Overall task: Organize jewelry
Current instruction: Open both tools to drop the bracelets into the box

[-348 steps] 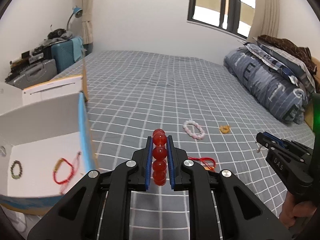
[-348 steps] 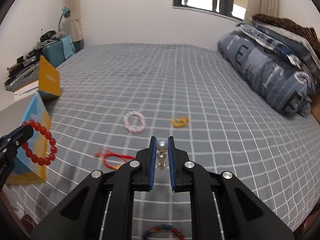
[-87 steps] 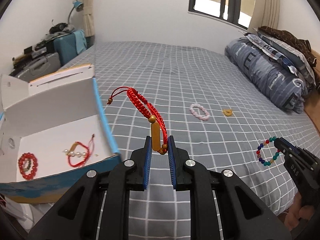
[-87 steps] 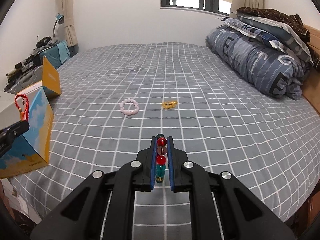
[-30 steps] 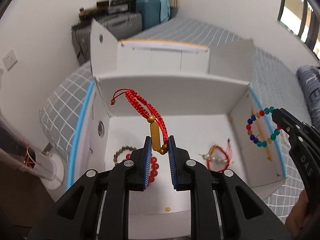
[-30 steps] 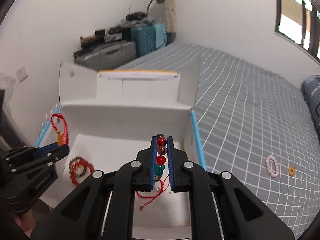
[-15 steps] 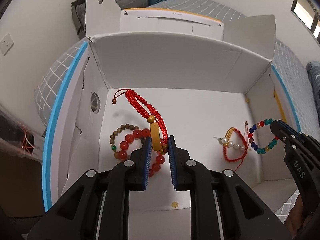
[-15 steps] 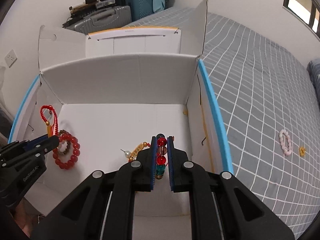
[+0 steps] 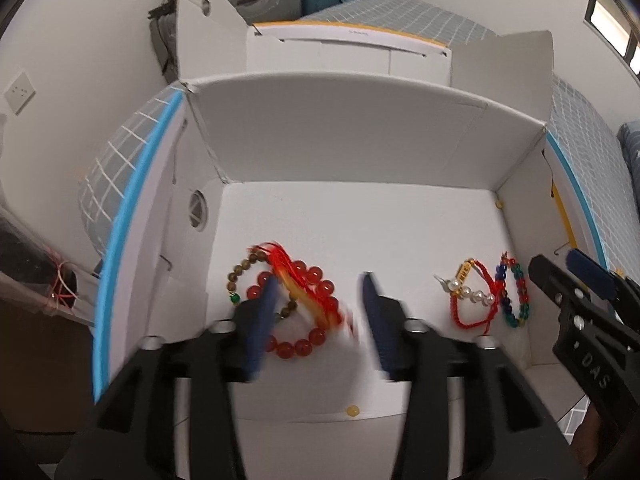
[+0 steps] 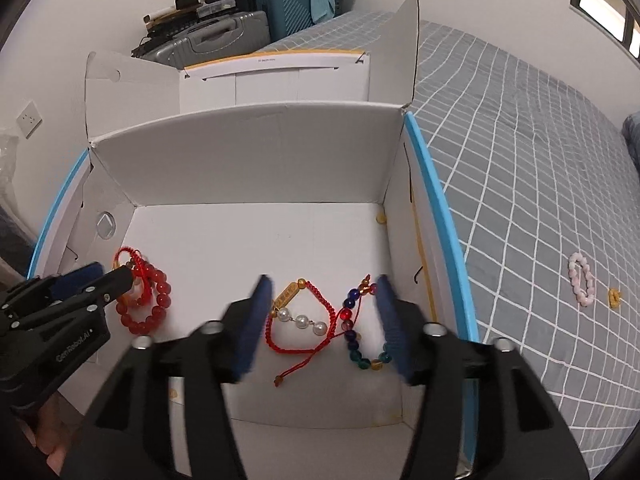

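Both grippers hang over an open white cardboard box with blue edges. My left gripper has its jaws opening. The red cord bracelet, blurred, lies loose between them on top of the red bead bracelet and a brown bead bracelet; neither pad presses on it. My right gripper is opening too. The multicoloured bead bracelet rests on the box floor by its right finger, next to a red cord bracelet with pearls.
A pink bead bracelet and a small gold piece lie on the grey checked bedspread right of the box. The box flaps stand upright at the back. Suitcases sit beyond. A tiny gold bead lies near the box's front.
Both grippers' jaws have spread apart. The red cord bracelet has dropped onto the red bead bracelet, and the multicoloured bracelet has dropped to the box floor beside the pearl one.
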`<state>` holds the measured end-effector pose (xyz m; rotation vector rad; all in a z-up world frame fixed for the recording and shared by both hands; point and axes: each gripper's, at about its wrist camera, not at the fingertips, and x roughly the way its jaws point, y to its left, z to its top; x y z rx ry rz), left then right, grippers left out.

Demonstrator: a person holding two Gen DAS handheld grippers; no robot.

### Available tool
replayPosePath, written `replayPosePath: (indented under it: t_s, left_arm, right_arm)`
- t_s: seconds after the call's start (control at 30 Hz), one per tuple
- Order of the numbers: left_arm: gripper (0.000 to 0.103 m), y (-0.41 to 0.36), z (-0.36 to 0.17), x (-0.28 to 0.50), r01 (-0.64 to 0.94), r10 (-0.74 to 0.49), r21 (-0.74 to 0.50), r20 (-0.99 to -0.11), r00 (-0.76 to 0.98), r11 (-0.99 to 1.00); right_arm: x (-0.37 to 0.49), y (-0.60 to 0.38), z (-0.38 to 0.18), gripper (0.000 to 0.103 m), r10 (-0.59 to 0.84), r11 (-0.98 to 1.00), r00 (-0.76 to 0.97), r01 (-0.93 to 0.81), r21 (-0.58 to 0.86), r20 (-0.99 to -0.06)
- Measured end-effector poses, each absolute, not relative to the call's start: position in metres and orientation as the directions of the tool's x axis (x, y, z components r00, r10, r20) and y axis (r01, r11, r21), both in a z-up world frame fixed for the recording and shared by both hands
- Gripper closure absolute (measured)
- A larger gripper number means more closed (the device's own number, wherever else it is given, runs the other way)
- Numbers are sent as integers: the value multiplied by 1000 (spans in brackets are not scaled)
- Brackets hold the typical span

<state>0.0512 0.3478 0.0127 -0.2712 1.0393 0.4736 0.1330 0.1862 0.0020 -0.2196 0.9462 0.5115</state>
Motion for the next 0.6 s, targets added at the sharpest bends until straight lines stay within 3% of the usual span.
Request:
replayPosePath:
  t_s: [0.13, 0.23, 0.4, 0.6]
  left_arm:
    - [35, 349, 20, 47, -511, 262, 4, -862, 434, 860]
    - [20, 351, 24, 44, -524, 285, 10, -848, 447, 852]
    - [9, 351, 29, 41, -517, 291, 7, -832, 472, 856]
    - [6, 345, 32, 40, -509, 300, 12, -820, 488, 861]
  right_arm:
    - [129, 185, 8, 21, 327, 860, 495, -509, 36, -805]
    - [126, 184, 13, 13, 320, 865, 521, -502, 19, -791]
    - [124, 178, 14, 10, 311, 872, 531, -490, 13, -788]
    - [121, 173, 16, 10, 320, 871, 522, -490, 28, -791]
